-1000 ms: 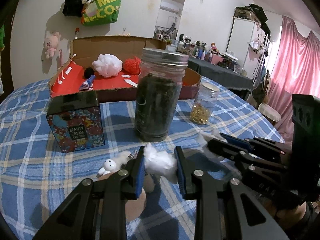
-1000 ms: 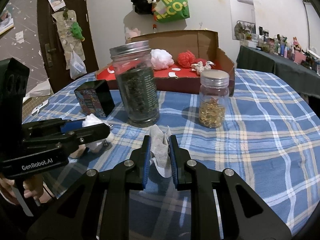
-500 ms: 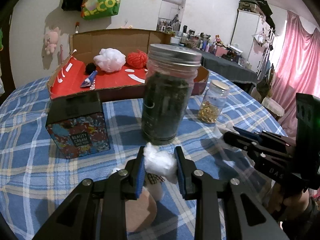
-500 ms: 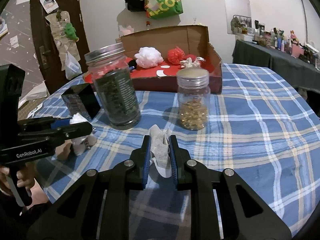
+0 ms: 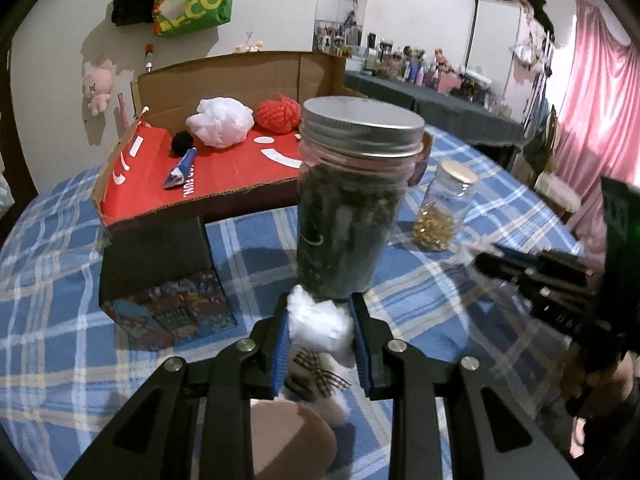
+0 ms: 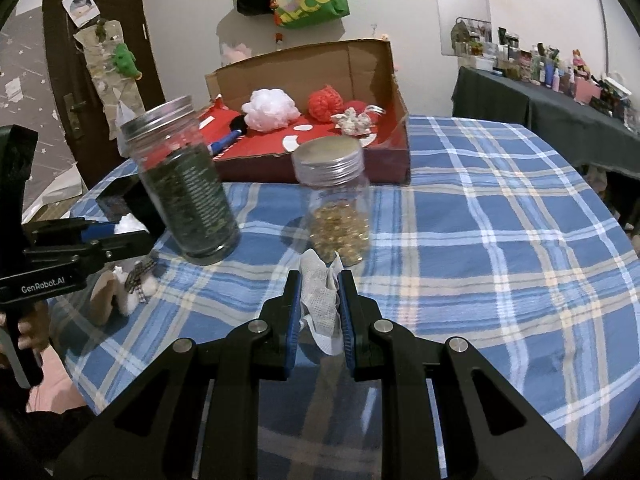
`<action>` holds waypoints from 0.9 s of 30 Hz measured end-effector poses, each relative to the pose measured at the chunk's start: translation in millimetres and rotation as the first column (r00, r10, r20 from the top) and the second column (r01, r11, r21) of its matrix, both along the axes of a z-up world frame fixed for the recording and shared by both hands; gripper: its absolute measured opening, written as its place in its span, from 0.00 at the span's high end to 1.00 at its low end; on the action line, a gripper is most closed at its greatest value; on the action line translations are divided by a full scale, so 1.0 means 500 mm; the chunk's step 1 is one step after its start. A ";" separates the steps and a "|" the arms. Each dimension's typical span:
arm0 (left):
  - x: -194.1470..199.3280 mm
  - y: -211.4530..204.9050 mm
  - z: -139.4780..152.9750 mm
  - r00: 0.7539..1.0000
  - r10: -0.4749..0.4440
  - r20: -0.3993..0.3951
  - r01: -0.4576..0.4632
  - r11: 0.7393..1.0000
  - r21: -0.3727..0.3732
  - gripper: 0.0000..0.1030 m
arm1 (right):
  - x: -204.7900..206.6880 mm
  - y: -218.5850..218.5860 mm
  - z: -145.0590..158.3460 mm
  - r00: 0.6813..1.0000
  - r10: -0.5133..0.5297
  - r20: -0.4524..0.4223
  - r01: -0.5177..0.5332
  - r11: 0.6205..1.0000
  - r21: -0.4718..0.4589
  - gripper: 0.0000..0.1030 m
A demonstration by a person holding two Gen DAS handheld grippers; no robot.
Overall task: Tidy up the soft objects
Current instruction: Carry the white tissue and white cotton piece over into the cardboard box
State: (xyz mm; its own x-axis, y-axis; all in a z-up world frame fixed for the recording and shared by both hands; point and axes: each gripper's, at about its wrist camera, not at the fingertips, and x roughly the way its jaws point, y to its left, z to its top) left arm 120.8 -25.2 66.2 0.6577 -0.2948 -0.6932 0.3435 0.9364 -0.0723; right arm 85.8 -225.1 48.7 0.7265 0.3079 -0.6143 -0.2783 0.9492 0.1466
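White plush toy (image 5: 320,322) clamped in left tool (image 5: 322,340), lifted above checked worktop (image 5: 60,320) just before tall dark-filled jar (image 5: 352,200). White mesh cloth (image 6: 320,300) pinched in right tool (image 6: 319,312), near small jar of golden beads (image 6: 338,208). Beyond, open cardboard box (image 6: 360,64) with soft balls.

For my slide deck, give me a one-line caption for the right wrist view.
Right tongs clamp a white cloth scrap above the plaid tablecloth, facing two jars and a cardboard box.
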 end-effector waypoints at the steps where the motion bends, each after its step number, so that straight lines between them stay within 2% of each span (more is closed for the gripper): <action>1: 0.006 -0.003 0.001 1.000 -0.001 -0.008 0.002 1.000 0.026 0.72 | 0.002 -0.003 0.001 1.000 -0.002 0.001 0.002 1.000 -0.005 0.83; 8: 0.029 -0.003 0.009 0.999 -0.016 -0.047 0.021 0.995 0.101 0.72 | 0.023 -0.025 0.007 1.000 -0.014 -0.010 0.014 1.000 -0.018 0.83; 15: 0.046 -0.010 0.032 0.992 -0.080 -0.100 0.093 0.987 0.130 0.72 | 0.038 -0.038 0.011 1.000 0.004 -0.024 -0.004 1.000 -0.014 0.83; 20: 0.054 -0.017 0.050 0.986 -0.124 -0.114 0.144 0.971 0.189 0.72 | 0.050 -0.048 0.015 0.999 0.009 -0.038 -0.009 1.000 0.005 0.83; 27: 0.085 -0.011 0.054 0.971 -0.153 -0.185 0.194 0.954 0.230 0.72 | 0.072 -0.062 0.019 0.998 -0.001 -0.055 0.002 1.000 0.008 0.83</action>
